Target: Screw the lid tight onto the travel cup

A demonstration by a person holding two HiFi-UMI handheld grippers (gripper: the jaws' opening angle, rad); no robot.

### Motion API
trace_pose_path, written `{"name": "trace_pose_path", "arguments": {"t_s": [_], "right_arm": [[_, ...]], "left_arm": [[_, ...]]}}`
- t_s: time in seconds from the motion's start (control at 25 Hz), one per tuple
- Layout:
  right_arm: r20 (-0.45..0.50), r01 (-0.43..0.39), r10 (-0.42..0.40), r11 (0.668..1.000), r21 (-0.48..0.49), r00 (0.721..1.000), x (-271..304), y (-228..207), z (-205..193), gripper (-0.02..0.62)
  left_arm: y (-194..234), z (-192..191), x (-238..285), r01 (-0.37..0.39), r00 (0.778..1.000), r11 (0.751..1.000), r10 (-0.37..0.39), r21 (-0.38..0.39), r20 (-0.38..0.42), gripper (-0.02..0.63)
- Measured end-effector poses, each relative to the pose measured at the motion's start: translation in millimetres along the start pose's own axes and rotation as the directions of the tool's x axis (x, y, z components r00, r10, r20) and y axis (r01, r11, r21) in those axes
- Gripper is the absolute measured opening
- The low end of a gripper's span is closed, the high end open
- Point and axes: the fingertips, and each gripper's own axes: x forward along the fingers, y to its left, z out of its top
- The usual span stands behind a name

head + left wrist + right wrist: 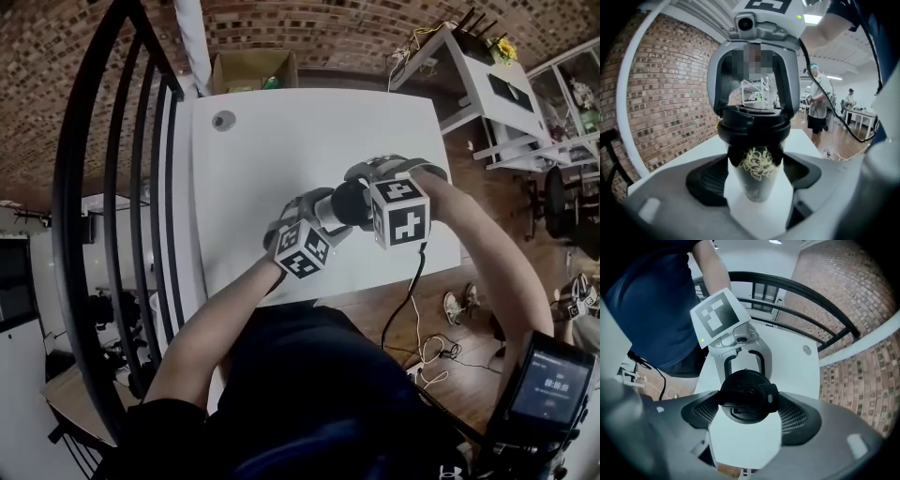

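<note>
A white travel cup (756, 180) with a gold scribble print is held above the white table (281, 141), my left gripper (754, 174) shut on its body. Its black lid (753, 126) sits on the cup's mouth and faces my right gripper (749, 412). In the right gripper view the lid (746, 394) lies between the wide-spread jaws, and the pads stand close at its sides without pressing on it. From the head view the two grippers meet nose to nose, the left gripper (323, 223) and the right gripper (364, 192), with the dark cup (345, 204) between them.
A round cable hole (223, 120) marks the table's far left corner. A cardboard box (253, 67) stands behind the table. A black railing (112, 187) runs along the left. Cables (431, 352) and shoes (459, 302) lie on the wooden floor at right.
</note>
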Motion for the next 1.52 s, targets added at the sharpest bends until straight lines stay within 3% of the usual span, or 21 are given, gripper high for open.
{"name": "trace_pose_path", "arguments": {"t_s": [0.08,0.16,0.24,0.32,0.36,0.4,0.44,0.48,0.52,0.6,0.64,0.68,0.76,1.0,1.08,1.16,1.28,1.4,1.44,1.48,1.52], "right_arm": [[0.005,0.004,-0.005,0.993,0.116,1.000,0.4,-1.3,0.0,0.399],[0.025,0.009,-0.018,0.940,0.341,1.000,1.9,-3.9,-2.8,0.397],[0.048,0.000,-0.037,0.799,0.601,0.998,4.8,-4.3,-7.2,0.397],[0.062,0.000,-0.075,0.644,0.765,0.995,4.8,-5.1,-8.5,0.396],[0.065,0.004,-0.094,0.593,0.805,0.993,3.9,-5.7,-8.2,0.396],[0.070,0.005,-0.110,0.570,0.822,0.992,2.6,-6.2,-7.4,0.395],[0.079,0.005,-0.121,0.577,0.816,0.989,0.2,-6.6,-5.7,0.394],[0.095,0.008,-0.132,0.621,0.784,0.987,-3.7,-7.5,-2.6,0.397],[0.114,0.019,-0.143,0.700,0.714,0.983,-9.1,-8.8,2.1,0.413],[0.143,0.060,-0.137,0.893,0.447,0.980,-19.5,-6.6,13.5,0.426],[0.133,0.075,-0.116,0.957,0.279,0.984,-21.6,-2.2,16.1,0.426],[0.103,0.076,-0.090,0.988,0.131,0.991,-20.5,2.4,15.0,0.426],[0.031,0.043,-0.042,0.999,-0.022,0.999,-12.7,7.4,7.1,0.426],[0.026,-0.045,0.044,0.999,0.023,0.999,-1.2,7.4,4.7,0.377],[0.015,-0.042,0.041,0.991,0.131,0.999,-2.0,4.4,5.2,0.362],[-0.010,-0.016,0.021,0.934,0.356,1.000,-3.0,-1.0,2.1,0.354],[-0.016,0.001,0.015,0.719,0.695,1.000,-5.9,-0.2,-9.2,0.336],[0.119,-0.092,-0.012,0.550,0.830,0.993,-9.7,-6.8,-9.4,0.336],[0.155,-0.123,-0.019,0.521,0.845,0.988,-11.6,-7.6,-8.0,0.336],[0.160,-0.126,-0.021,0.521,0.844,0.987,-12.6,-7.0,-8.8,0.337],[0.134,-0.099,-0.024,0.550,0.830,0.991,-12.1,-6.3,-11.9,0.336]], "left_arm": [[-0.7,-0.8,-0.3,0.001,1.000,1.000,-0.001,-0.003,0.000,0.365],[-0.4,-2.5,-0.6,-0.001,1.000,1.000,0.002,-0.010,0.001,0.364],[0.2,-4.6,-1.4,-0.005,1.000,1.000,0.005,-0.020,0.000,0.364],[0.2,-5.3,-1.8,-0.007,1.000,1.000,0.007,-0.025,-0.001,0.362],[0.4,-5.2,-1.9,-0.008,1.000,1.000,0.008,-0.026,0.000,0.362],[0.7,-5.1,-2.0,-0.010,1.000,1.000,0.010,-0.027,0.001,0.362],[0.9,-5.1,-2.1,-0.011,1.000,1.000,0.011,-0.028,0.002,0.362],[0.8,-5.1,-2.0,-0.012,1.000,1.000,0.012,-0.028,0.002,0.360],[0.6,-5.2,-2.0,-0.011,1.000,1.000,0.011,-0.027,0.001,0.360],[0.4,-5.6,-2.1,-0.012,1.000,1.000,0.012,-0.022,-0.003,0.360],[0.5,-5.3,-2.1,-0.013,1.000,1.000,0.013,-0.020,-0.005,0.360],[0.4,-4.6,-2.1,-0.015,1.000,1.000,0.015,-0.018,-0.007,0.360],[-1.2,-2.4,-2.0,-0.017,1.000,1.000,0.017,-0.015,-0.012,0.360],[-4.7,0.4,-2.8,-0.021,1.000,1.000,0.020,-0.008,-0.018,0.357],[-4.7,-0.9,-2.4,-0.025,1.000,1.000,0.024,-0.010,-0.020,0.356],[-4.1,-2.9,-2.2,-0.029,0.999,0.999,0.029,-0.020,-0.022,0.353],[-1.4,-5.7,-2.3,-0.033,0.999,0.999,0.033,-0.036,-0.018,0.350],[0.1,-6.3,-1.6,-0.038,0.999,0.998,0.038,-0.041,-0.016,0.348],[-0.3,-6.2,-1.3,-0.038,0.999,0.998,0.037,-0.040,-0.016,0.348],[-0.8,-6.2,-1.0,-0.036,0.999,0.999,0.036,-0.039,-0.016,0.348],[-1.1,-6.4,-0.9,-0.036,0.999,0.999,0.035,-0.038,-0.016,0.348]]}}
